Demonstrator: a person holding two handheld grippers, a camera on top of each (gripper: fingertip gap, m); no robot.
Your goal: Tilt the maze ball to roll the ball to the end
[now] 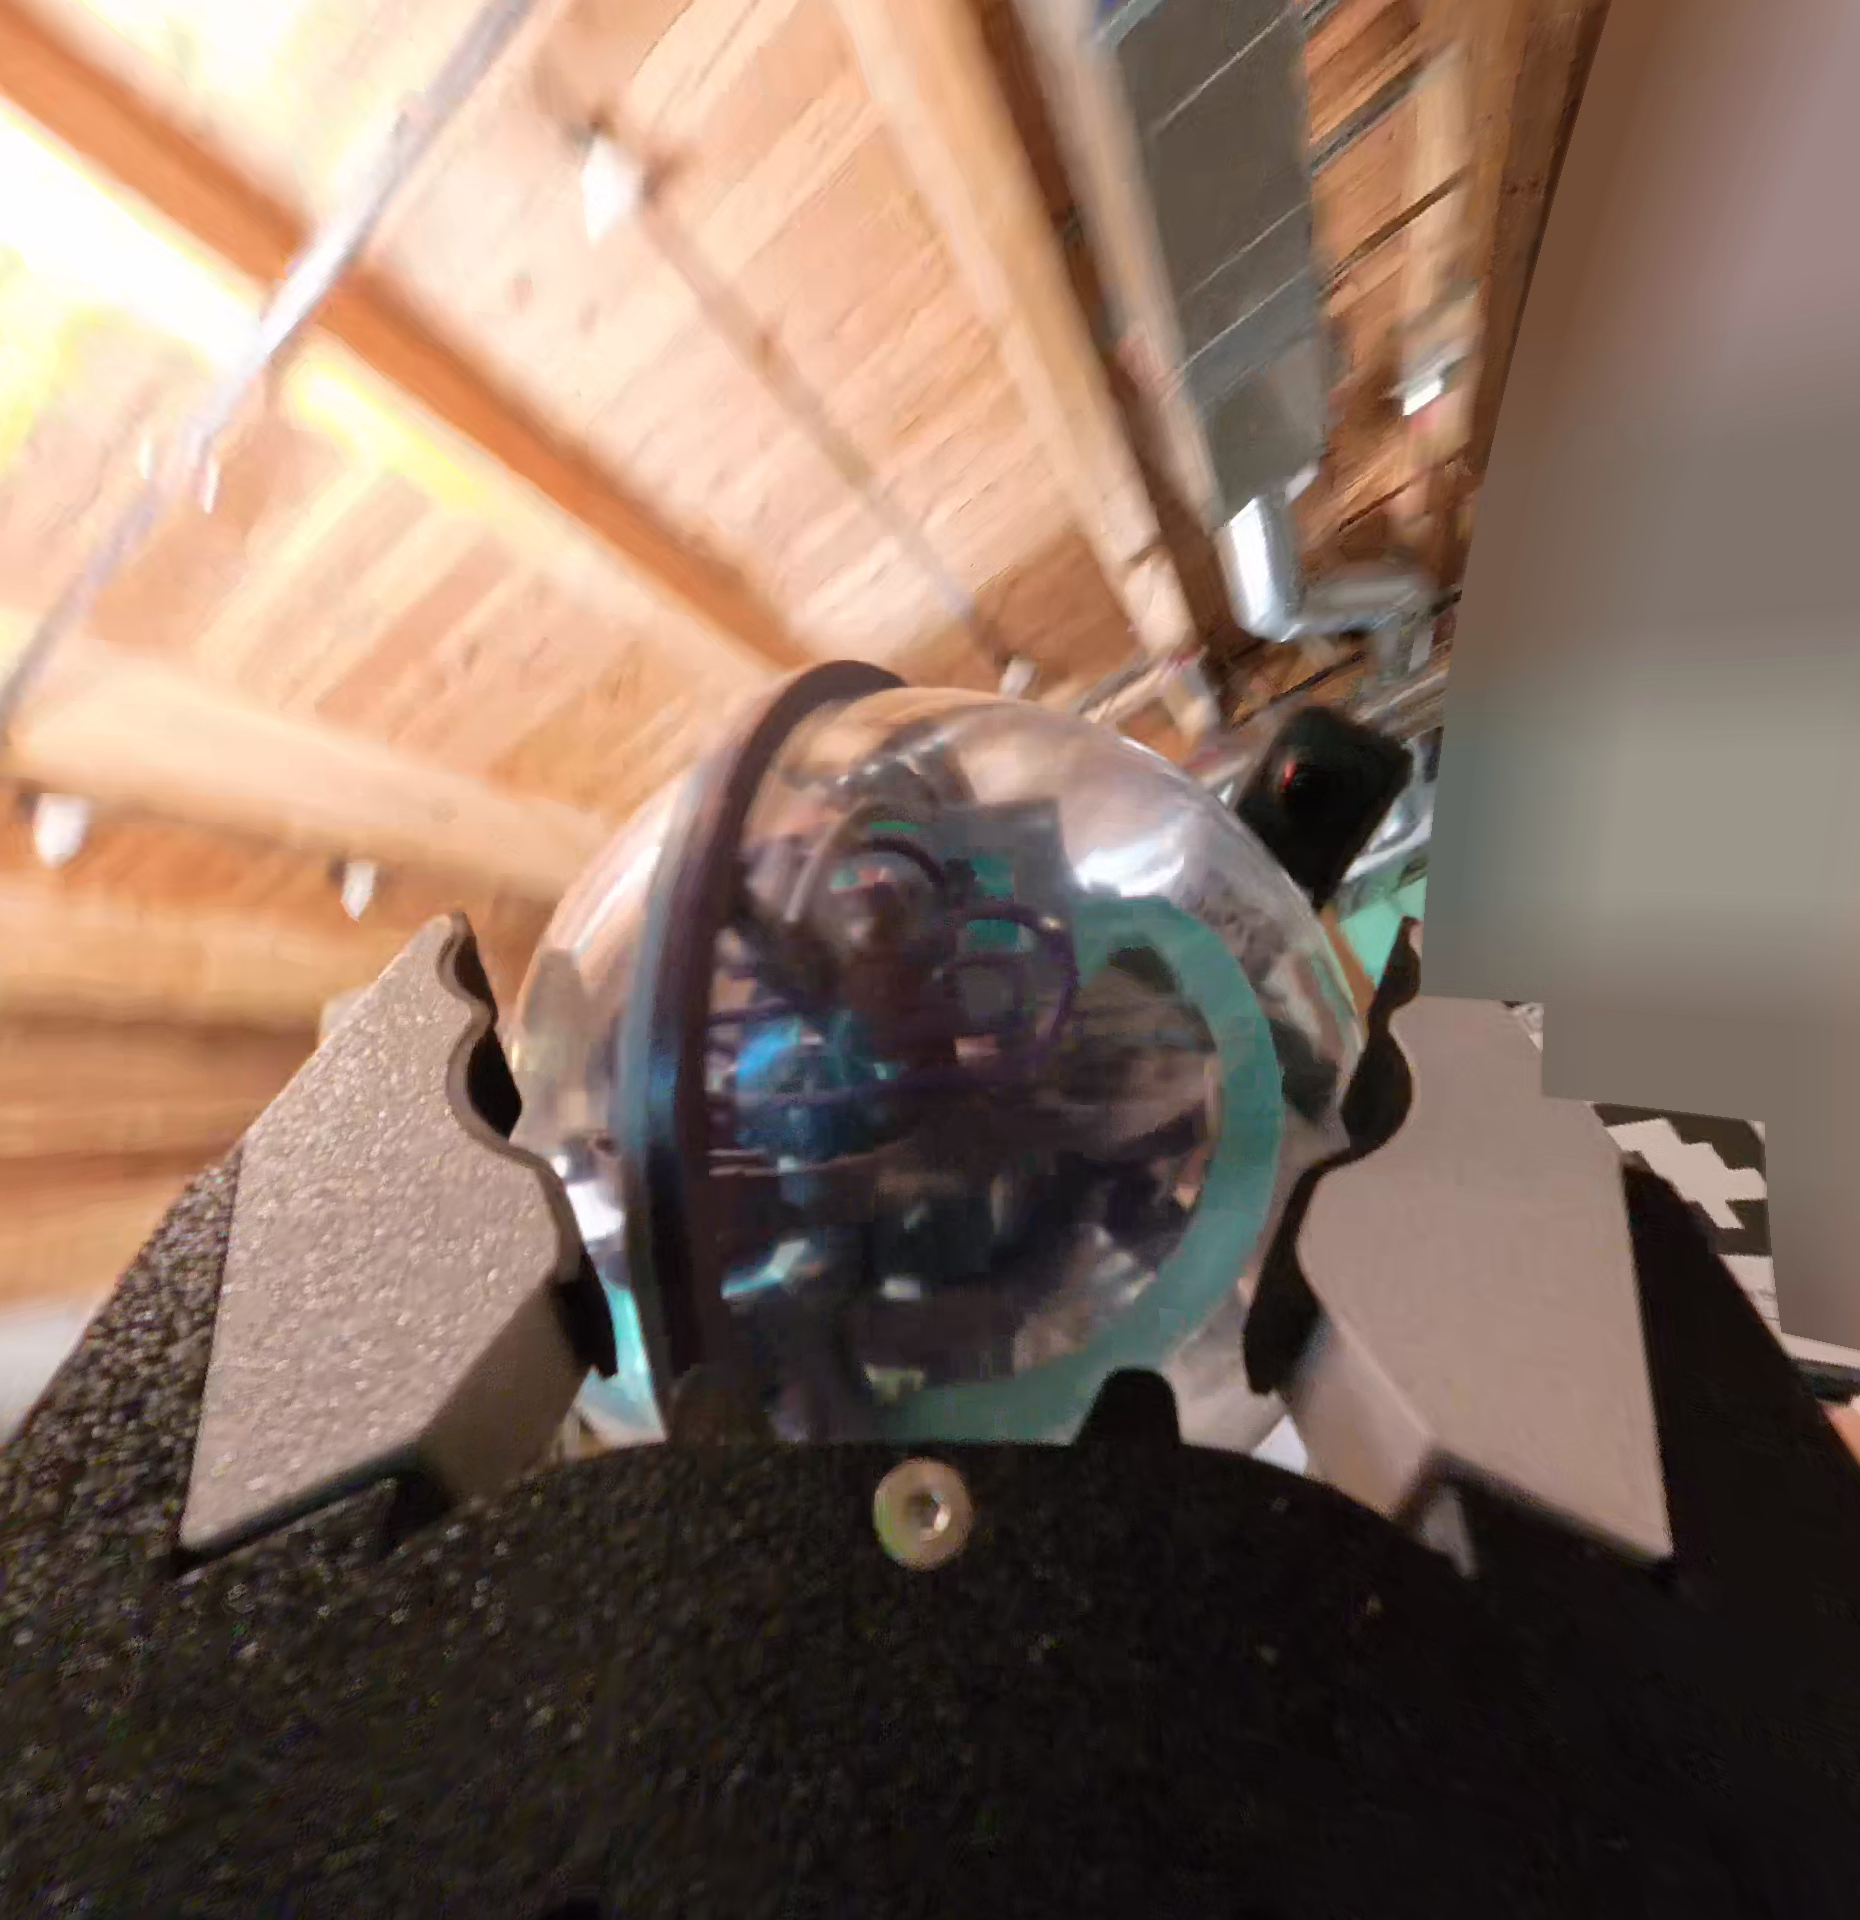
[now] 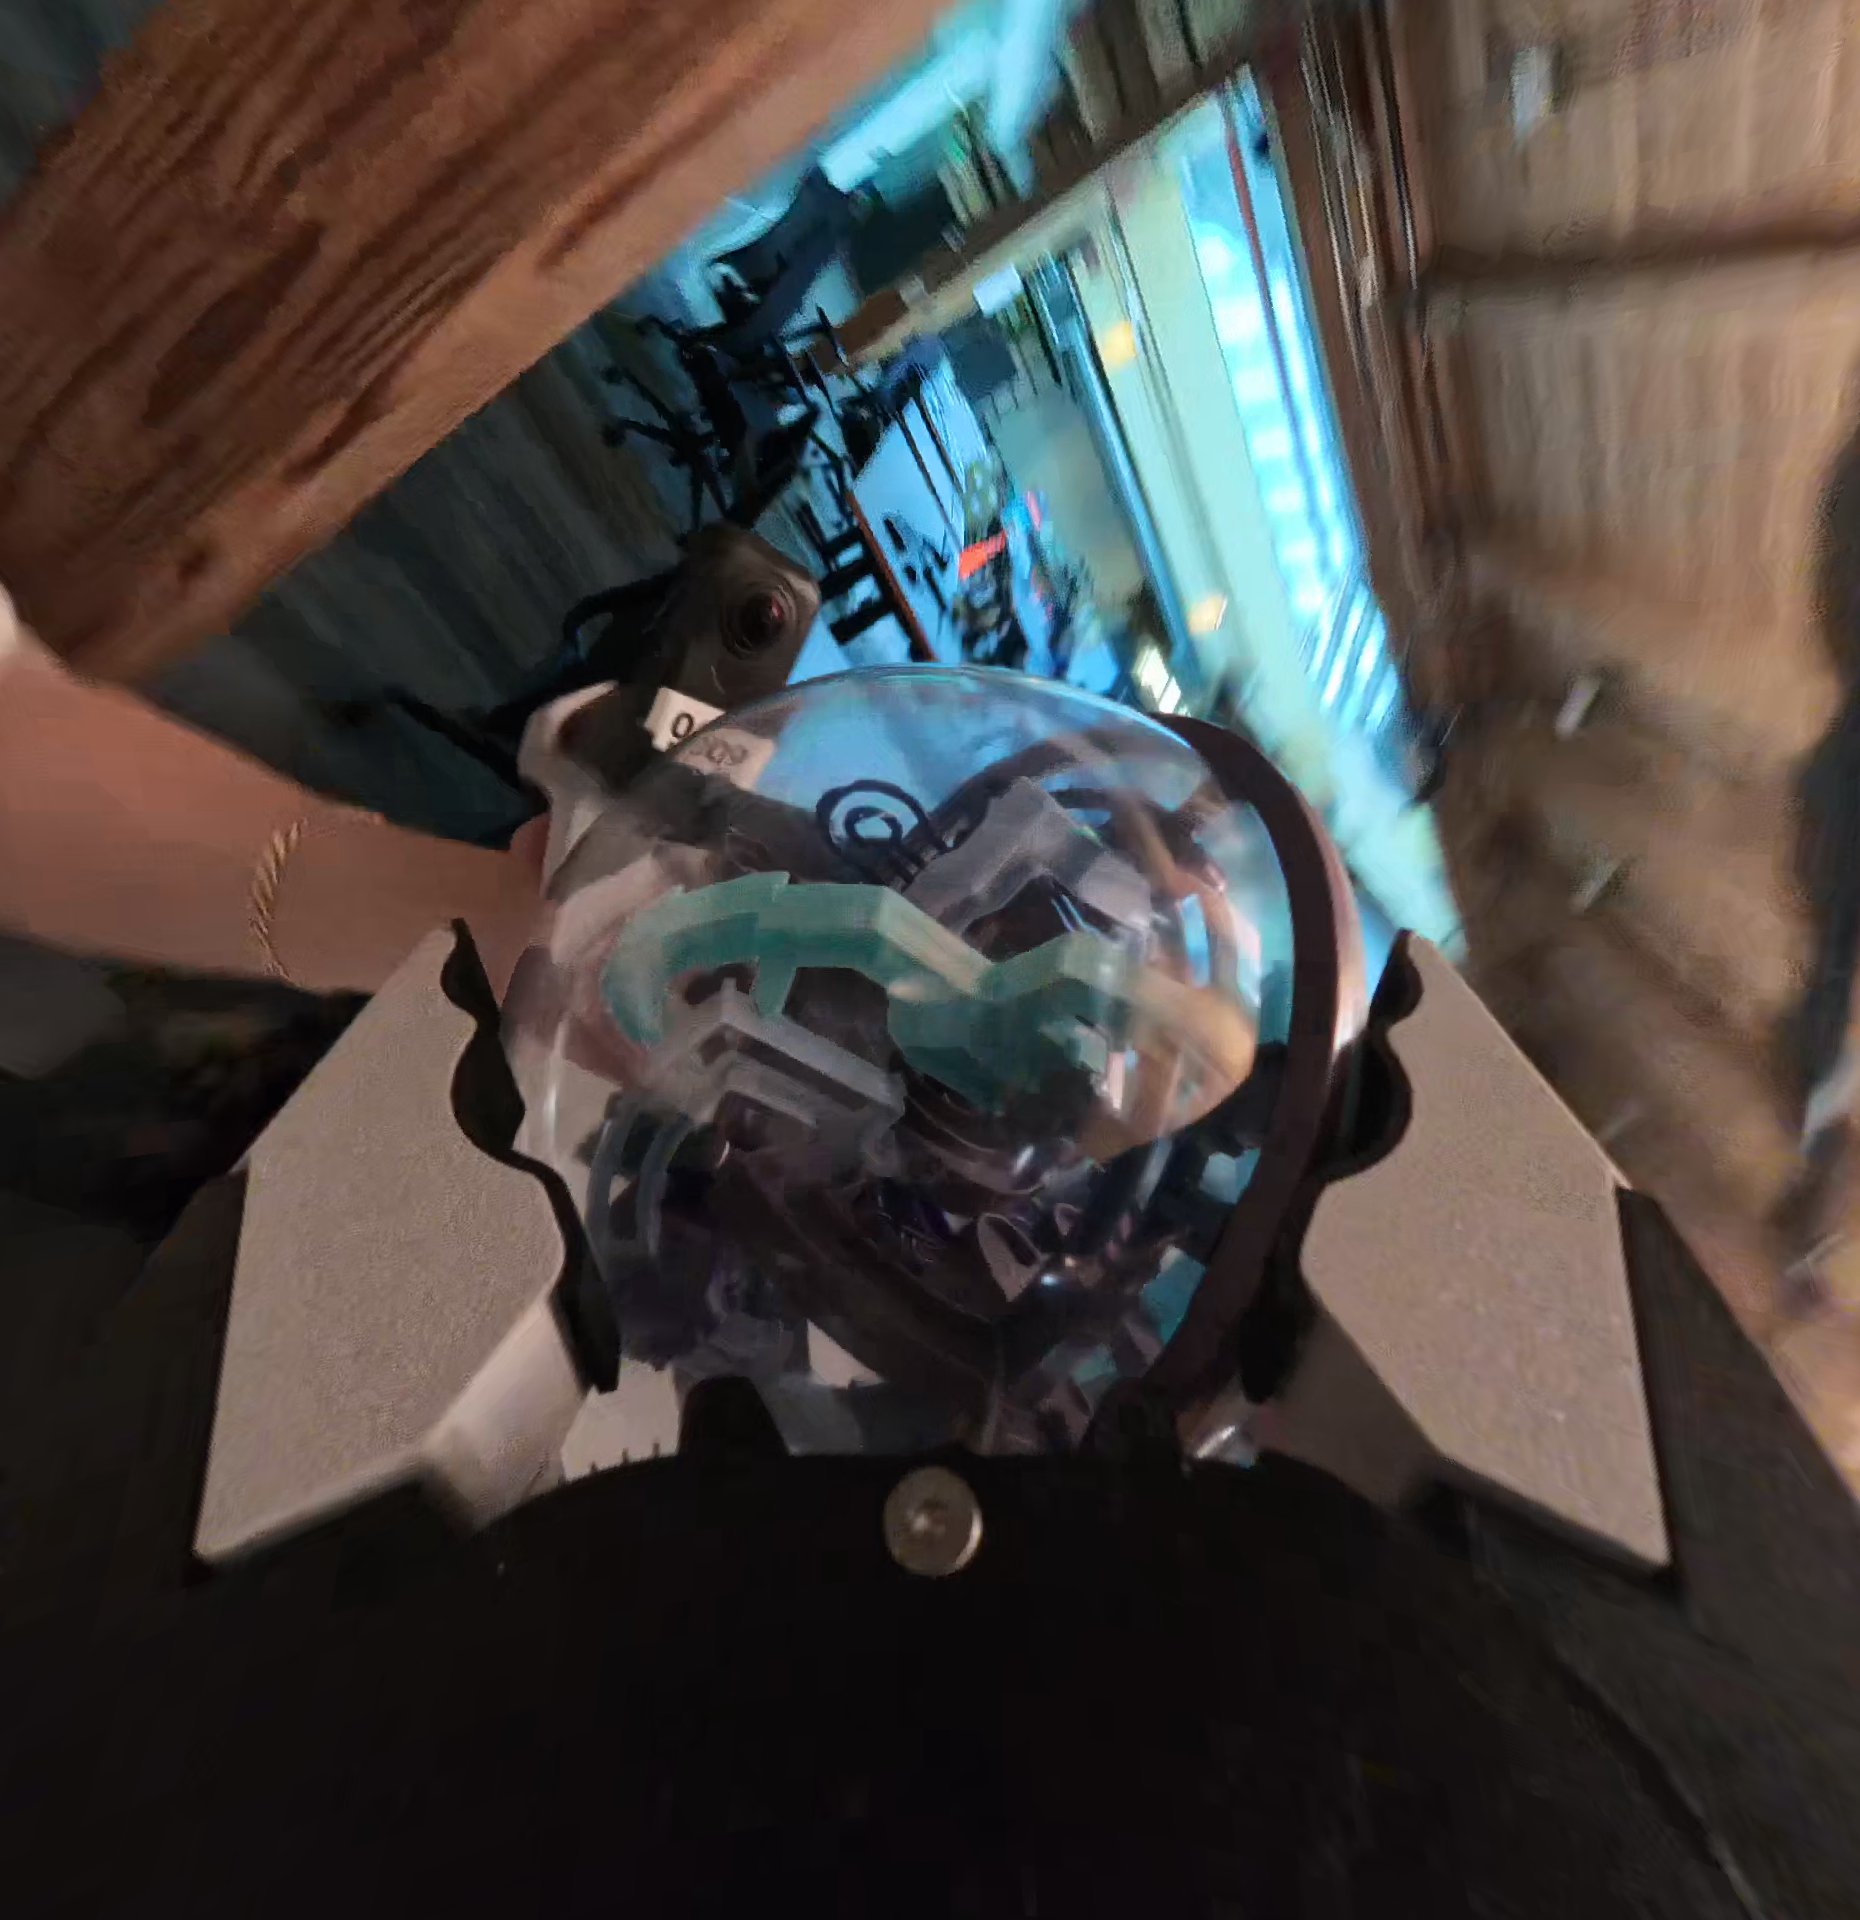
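The clear maze ball [image 1: 936, 1049] is sitting squarely between both claws, lifted into the air: the left claw [image 1: 931, 1039] and right claw [image 2: 931, 1039] are each clamping its shell from opposite sides, equally near. Only the right wrist view is showing the teal track [image 2: 853, 945] plainly; the small ball inside cannot be made out.

Only the two grippers carry anything here: at lower centre of each frame, the left gripper [image 1: 931, 935] and the right gripper [image 2: 931, 940] clamp the maze ball [image 1: 905, 1091], pads pressed against its clear shell.
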